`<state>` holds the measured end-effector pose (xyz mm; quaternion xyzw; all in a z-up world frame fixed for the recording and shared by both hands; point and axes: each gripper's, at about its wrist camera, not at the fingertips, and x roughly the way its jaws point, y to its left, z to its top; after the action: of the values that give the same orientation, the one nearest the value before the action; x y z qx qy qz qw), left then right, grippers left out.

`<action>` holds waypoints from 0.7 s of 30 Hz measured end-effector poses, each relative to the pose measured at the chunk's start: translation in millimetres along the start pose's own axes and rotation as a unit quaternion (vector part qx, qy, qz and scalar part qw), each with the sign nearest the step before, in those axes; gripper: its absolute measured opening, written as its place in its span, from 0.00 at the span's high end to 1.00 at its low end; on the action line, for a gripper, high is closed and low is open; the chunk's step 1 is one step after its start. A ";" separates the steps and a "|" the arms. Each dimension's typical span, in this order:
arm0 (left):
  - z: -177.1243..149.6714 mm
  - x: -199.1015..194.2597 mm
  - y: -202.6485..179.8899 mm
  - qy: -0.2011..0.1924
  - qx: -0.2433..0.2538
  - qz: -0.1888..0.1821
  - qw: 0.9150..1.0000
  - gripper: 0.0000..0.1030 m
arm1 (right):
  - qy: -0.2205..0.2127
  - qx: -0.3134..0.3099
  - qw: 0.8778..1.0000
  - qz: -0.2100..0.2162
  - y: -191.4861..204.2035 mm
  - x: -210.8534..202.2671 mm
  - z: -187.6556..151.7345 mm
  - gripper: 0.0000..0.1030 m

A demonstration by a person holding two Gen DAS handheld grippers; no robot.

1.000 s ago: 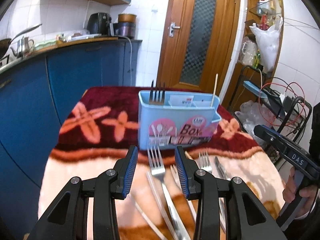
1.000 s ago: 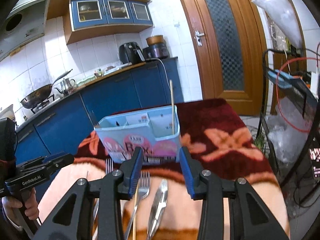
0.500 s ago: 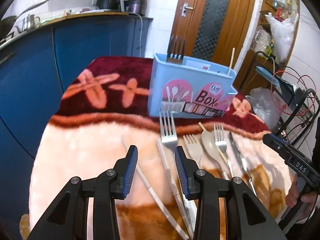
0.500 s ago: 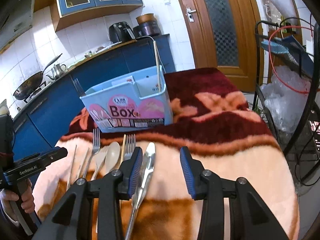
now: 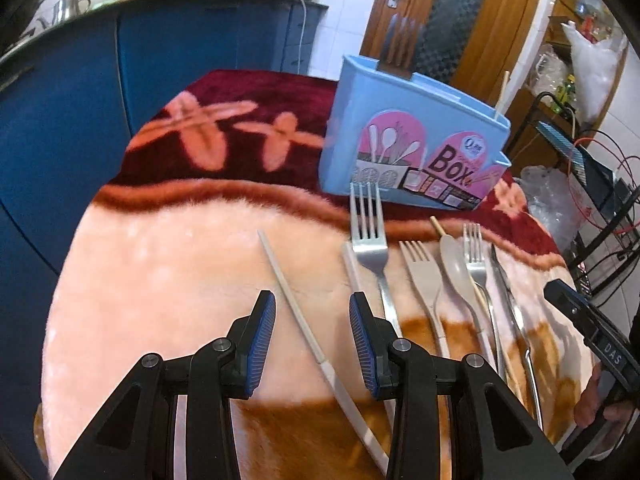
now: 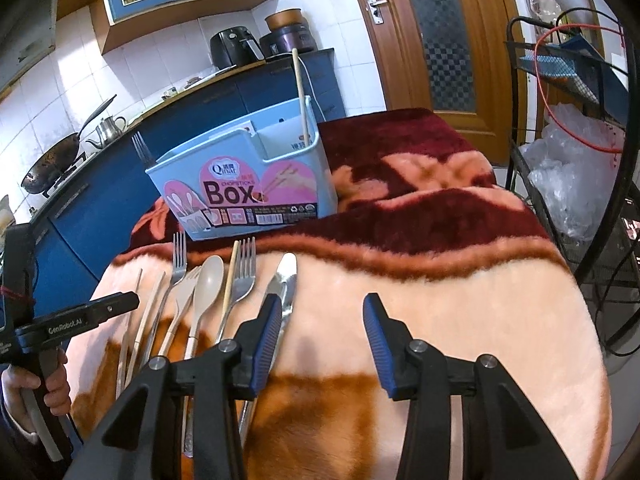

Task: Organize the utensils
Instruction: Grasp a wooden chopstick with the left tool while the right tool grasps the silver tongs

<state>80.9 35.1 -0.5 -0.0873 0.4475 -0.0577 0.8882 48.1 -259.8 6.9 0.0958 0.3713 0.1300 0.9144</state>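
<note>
The left gripper (image 5: 312, 344) hangs part-open and empty over the blanket-covered worktop (image 5: 168, 264), with a pale chopstick (image 5: 296, 312) running on a slant between its jaws, touched by neither pad. Just to its right lie a second pale chopstick (image 5: 351, 266) and a steel fork (image 5: 370, 240); farther right come a beige fork (image 5: 422, 276), a beige spoon (image 5: 456, 264), another steel fork (image 5: 476, 256) and a pair of metal tongs (image 5: 512, 300), all side by side with their heads pointing away. Ahead stands the blue utensil box (image 5: 408, 140), with one fork and a wooden stick already upright in it.

The right gripper (image 6: 320, 344) is likewise part-open and empty, with only bare blanket between its jaws. The tongs (image 6: 286, 280) lie against the outer side of its left finger, not in the gap.

My reading is that both hands are lining up a pick. For the left, the chopstick is thin and sunk into soft pile, so the gripper should drop until the pads straddle it, square up to its slant, then close near the middle to keep it from pivoting. The right needs to shift left before closing, or it will grab blanket instead of tongs. The plush surface gives under pressure, which helps the fingertips get below a flat handle.

Around the worktop are blue kitchen cabinets (image 6: 120, 184), a wok (image 6: 48, 168) on the hob, a wooden door (image 6: 432, 32) ahead and a wire rack (image 6: 560, 80) to the right.
</note>
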 end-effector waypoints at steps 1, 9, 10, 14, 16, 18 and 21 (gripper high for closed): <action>1.5 2.6 1.9 0.006 -0.003 -0.003 1.000 0.62 | 0.002 0.001 1.000 0.000 -0.7 0.7 -0.5 0.55; 19.6 12.7 9.3 0.046 -0.001 -0.022 0.999 0.70 | 0.009 0.001 1.000 0.003 -1.4 3.1 -2.7 0.55; 22.0 13.8 10.1 0.050 -0.001 -0.016 0.999 0.73 | 0.010 0.001 1.000 0.004 -1.2 3.3 -2.9 0.55; 26.6 16.5 13.8 0.061 -0.008 -0.013 0.998 0.84 | 0.012 0.000 1.000 0.006 0.2 3.3 -4.2 0.55; 28.2 17.5 12.9 0.068 -0.004 -0.011 0.998 0.84 | 0.012 -0.001 1.000 0.006 0.5 3.0 -4.3 0.55; 28.7 18.1 9.8 0.073 0.006 -0.004 0.997 0.86 | 0.013 -0.002 1.000 0.007 1.0 2.9 -4.5 0.55; 28.6 18.3 9.2 0.075 0.011 0.003 0.997 0.90 | 0.015 -0.006 1.000 0.010 3.3 1.6 -4.9 0.55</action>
<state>115.0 43.7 -0.1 -0.0716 0.5121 -0.0668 0.8534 45.3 -255.7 3.3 0.0921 0.3835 0.1428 0.9078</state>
